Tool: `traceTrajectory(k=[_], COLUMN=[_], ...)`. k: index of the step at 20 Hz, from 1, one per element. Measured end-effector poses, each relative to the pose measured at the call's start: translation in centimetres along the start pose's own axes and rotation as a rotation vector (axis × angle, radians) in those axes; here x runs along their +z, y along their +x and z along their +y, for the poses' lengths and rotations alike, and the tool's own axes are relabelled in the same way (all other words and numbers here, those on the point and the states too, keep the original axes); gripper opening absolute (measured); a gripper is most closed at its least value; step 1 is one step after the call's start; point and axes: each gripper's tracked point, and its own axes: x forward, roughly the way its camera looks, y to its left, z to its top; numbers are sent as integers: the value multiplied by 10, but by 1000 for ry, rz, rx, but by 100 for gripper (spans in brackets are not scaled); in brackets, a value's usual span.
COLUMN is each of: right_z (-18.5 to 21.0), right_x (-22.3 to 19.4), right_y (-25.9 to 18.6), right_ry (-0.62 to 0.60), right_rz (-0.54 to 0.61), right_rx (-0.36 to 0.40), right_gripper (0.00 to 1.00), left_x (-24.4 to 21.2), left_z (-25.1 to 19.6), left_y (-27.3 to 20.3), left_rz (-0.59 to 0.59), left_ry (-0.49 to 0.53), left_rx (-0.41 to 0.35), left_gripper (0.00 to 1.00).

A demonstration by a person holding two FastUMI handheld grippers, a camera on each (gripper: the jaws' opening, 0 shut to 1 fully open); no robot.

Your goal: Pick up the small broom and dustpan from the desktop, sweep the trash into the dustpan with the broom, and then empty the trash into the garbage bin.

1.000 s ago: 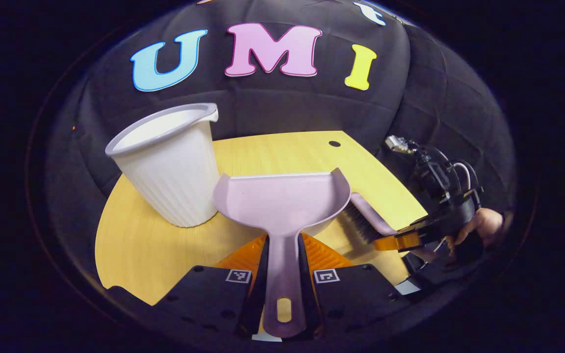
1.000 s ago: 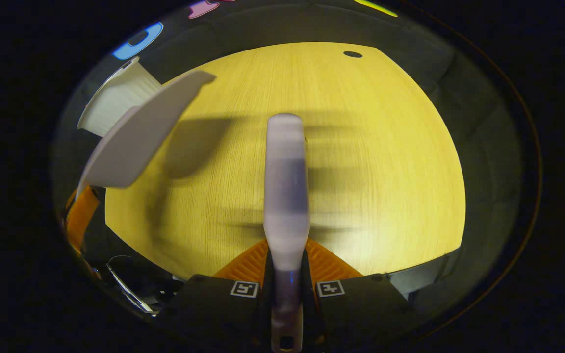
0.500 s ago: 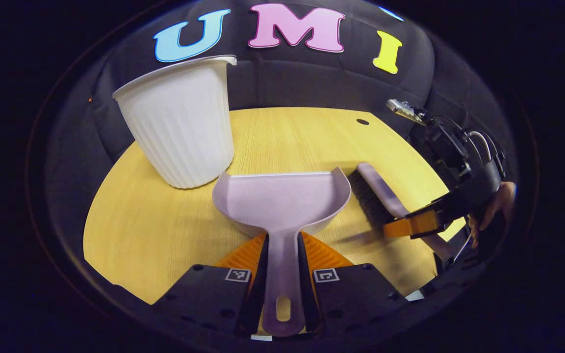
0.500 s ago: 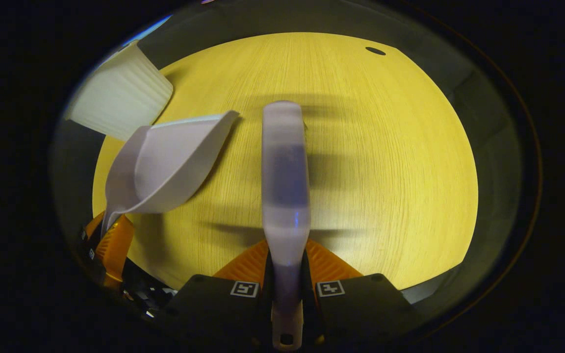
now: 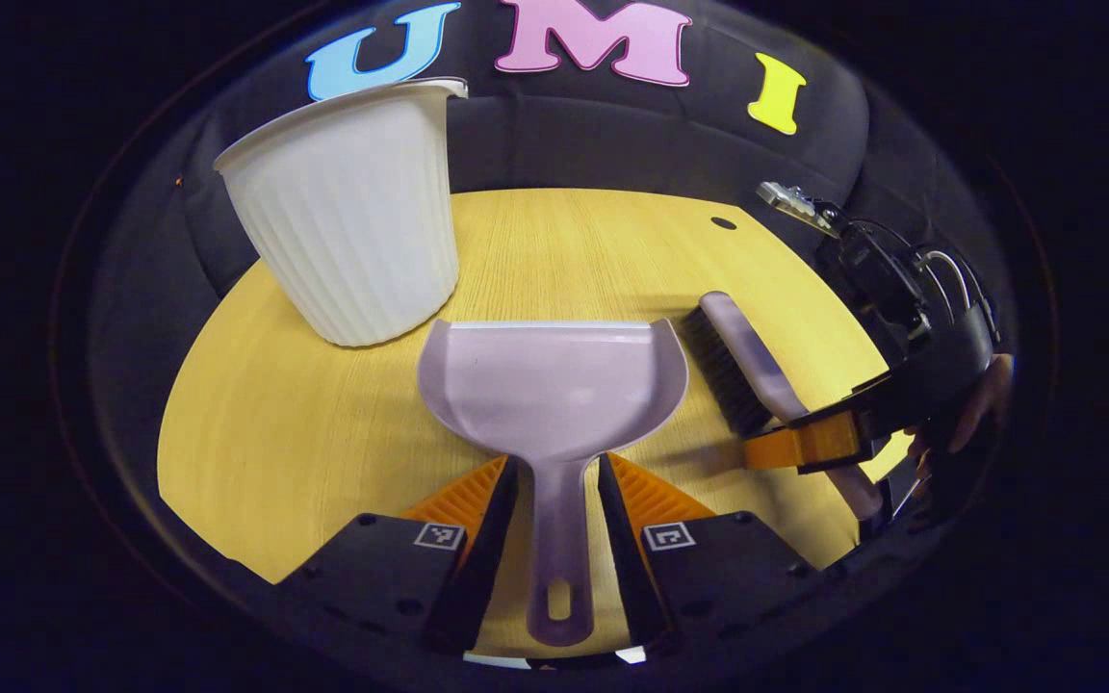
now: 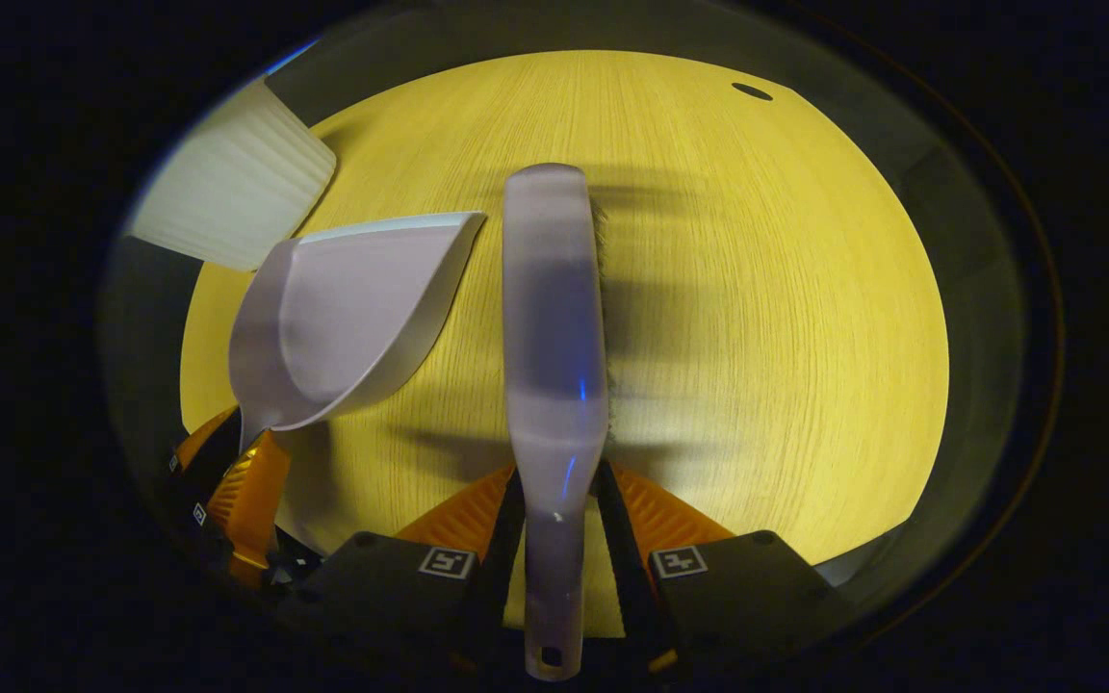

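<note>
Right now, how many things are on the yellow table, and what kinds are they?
Dustpans: 1, the lilac dustpan
Brooms: 1, the small lilac broom with dark bristles
Bins: 1, the white ribbed garbage bin
Total: 3 things on the desktop

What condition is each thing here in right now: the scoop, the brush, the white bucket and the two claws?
dustpan: flat on the desk, empty, handle between parted fingers.
broom: bristles down on the desk, handle between parted fingers.
garbage bin: upright on the desk, behind the dustpan.
left gripper: open around the dustpan handle.
right gripper: open around the broom handle.
desk: no trash seen on it.
</note>
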Motion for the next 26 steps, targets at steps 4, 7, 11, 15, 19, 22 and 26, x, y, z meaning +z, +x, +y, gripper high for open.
traceTrajectory(k=[4,7,11,15,19,22,26], right_z=[7,3,5,26,76,109,122], right_x=[2,8,30,66,104,95,87], right_y=[-15,-44,-120,-225,-367,-424,-434], right_ry=[19,11,-28,-94,-163,-202,-189], right_rz=[-35,-129,-378,-773,-1265,-1435,-1458], right_rx=[30,15,0,-8,25,45,58], right_gripper=[69,92,97,96,96,95,91], left_x=[1,11,71,134,173,190,208], left_z=[12,19,25,29,19,25,42], left_y=[0,2,-53,-125,-180,-222,-249], left_rz=[-6,-78,-358,-588,-708,-804,-896], left_ry=[4,-17,65,99,-3,-30,47], left_rx=[-3,-11,16,43,-43,-44,37], left_gripper=[65,70,74,75,75,75,74])
